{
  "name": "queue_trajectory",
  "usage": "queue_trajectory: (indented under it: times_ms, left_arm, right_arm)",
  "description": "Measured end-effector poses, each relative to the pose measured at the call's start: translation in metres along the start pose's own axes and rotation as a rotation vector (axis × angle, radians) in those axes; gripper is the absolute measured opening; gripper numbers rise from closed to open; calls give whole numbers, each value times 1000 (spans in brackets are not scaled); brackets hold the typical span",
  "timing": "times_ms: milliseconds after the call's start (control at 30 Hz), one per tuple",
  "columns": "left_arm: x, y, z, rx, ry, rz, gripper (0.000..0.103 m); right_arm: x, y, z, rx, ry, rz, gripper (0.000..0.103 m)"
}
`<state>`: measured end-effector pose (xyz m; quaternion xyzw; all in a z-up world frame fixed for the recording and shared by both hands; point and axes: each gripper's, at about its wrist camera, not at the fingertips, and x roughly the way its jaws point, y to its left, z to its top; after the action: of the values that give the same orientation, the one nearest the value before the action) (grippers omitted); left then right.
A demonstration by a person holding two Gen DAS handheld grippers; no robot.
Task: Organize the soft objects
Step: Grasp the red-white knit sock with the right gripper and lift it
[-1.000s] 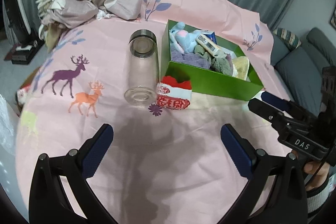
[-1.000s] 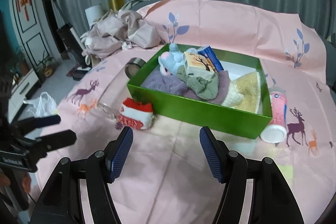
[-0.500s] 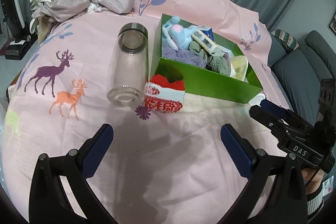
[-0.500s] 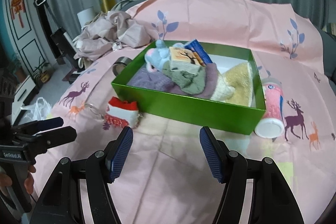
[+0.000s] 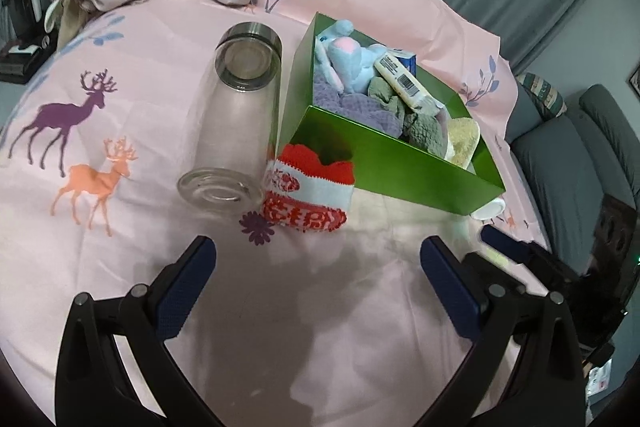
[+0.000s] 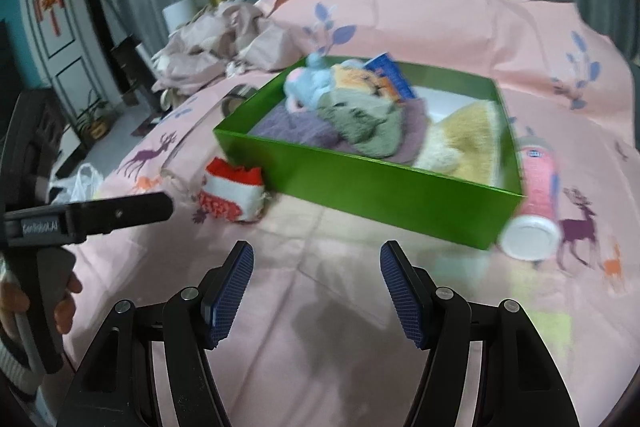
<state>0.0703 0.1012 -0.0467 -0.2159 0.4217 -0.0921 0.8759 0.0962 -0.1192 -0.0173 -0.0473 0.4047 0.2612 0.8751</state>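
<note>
Pink deer-print sheet (image 5: 132, 39) covers the whole work surface; grey curtains and a sofa sit behind it.

Landmark is the green box (image 5: 404, 163). It already holds a plush (image 5: 352, 57), purple and grey cloths and a yellow towel (image 6: 468, 139), plus 1 carton (image 5: 400, 79) lying on top. The red-white sock (image 5: 308, 187) is the 1 soft item I can see outside the box, touching the near wall at its left corner.

My left gripper (image 5: 316, 287) is spread wide and empty, hovering over bare sheet on the near side of the box, sock straight ahead between the finger lines, not yet touched. My right gripper (image 6: 316, 299) is also wide apart with nothing in it, facing the box's long near wall; the sock is off to its left. Right view is motion-blurred, so fine detail there is unreliable.

Risks, my judgement:
- Glass jar (image 5: 236, 123) lies on its side touching the sock on the side away from the box. A sloppy close could clip it and it rolls.
- Sock is flat and limp, so I may pinch sheet with it and drag the cloth.
- Box wall is right behind the sock; overshooting would shove the box.
- Pink bottle (image 6: 536, 203) lies against the box's right end; a shoved box would roll it.
</note>
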Motion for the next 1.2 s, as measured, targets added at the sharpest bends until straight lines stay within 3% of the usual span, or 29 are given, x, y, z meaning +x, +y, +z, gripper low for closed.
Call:
queue_trajectory:
  times_ms: [133,267,333,467,733,967,1033,1100,1200]
  left_arm:
    - [11,9,5,-24,15,1,101]
    - [19,14,8,-38,24,-13,99]
    - [21,13,9,-37,34,-44,90]
    - [26,9,11,-25,50,-92,86]
    - [43,5,15,-21,99,-134,86]
    - [55,13,18,-93,114,-154,86]
    - [55,14,18,-103,114,-145,73]
    - [55,15,19,-99,112,-110,59]
    - [53,19,18,-110,105,-103,54]
  right_arm:
    - [27,15,4,-41,46,95,67]
    - [53,34,9,-111,78,117,67]
    - [60,38,11,-126,84,137,67]
    - [72,41,16,-149,101,155,67]
    - [94,38,21,-131,155,237,67]
    - [104,37,24,-142,160,283,67]
    - [105,37,25,-142,156,298,67]
    - [107,36,26,-140,156,289,58]
    - [108,35,26,-133,151,261,44]
